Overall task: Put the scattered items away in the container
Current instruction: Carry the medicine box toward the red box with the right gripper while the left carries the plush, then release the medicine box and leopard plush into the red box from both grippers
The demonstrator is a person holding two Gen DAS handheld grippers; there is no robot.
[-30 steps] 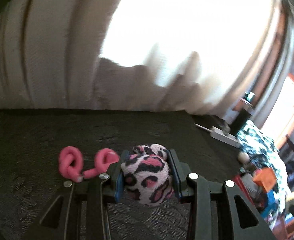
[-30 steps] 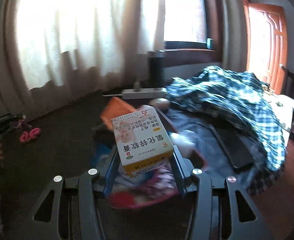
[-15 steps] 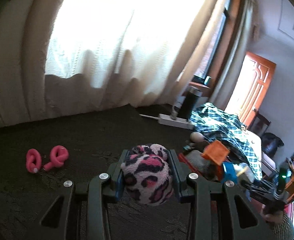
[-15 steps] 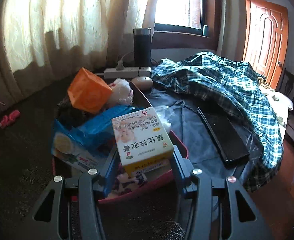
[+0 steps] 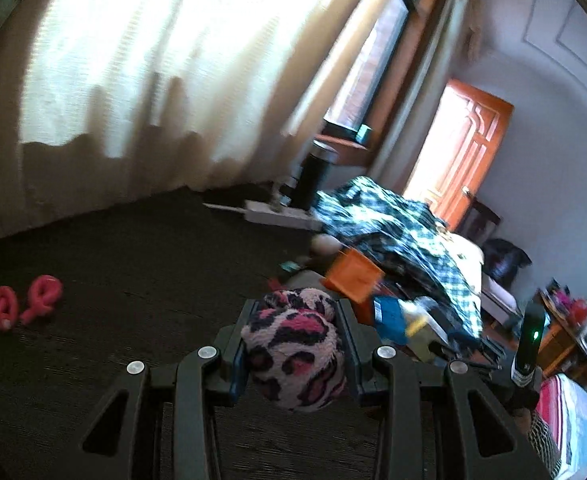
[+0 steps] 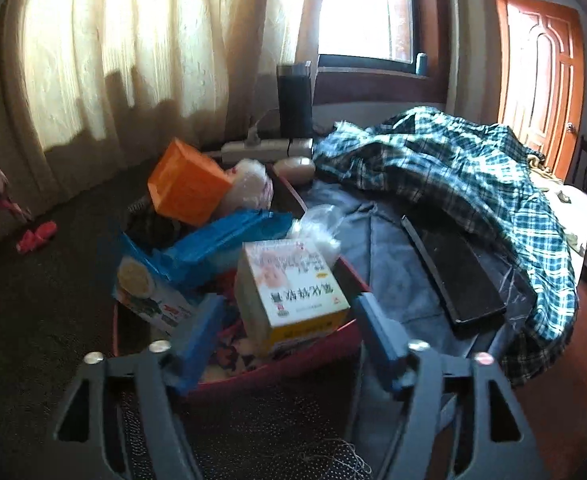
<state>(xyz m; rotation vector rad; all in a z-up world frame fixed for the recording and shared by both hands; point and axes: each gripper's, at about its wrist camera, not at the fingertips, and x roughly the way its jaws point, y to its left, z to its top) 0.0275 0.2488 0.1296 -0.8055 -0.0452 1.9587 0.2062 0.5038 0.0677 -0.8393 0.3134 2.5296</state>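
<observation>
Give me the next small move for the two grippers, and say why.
Probably lift the right gripper clear: its jaws have just been opening, and the white medicine box sits free in the red container. The left gripper holds the leopard-print plush for dropping next.

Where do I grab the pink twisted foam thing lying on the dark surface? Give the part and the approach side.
Take the pink twisted foam thing by the thin link between its two coils, coming from above: it lies flat, and the link looks narrowest.

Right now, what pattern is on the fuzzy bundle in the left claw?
Pink, black and cream leopard print on the fuzzy rolled fabric bundle, clearest in the left wrist view.
</observation>
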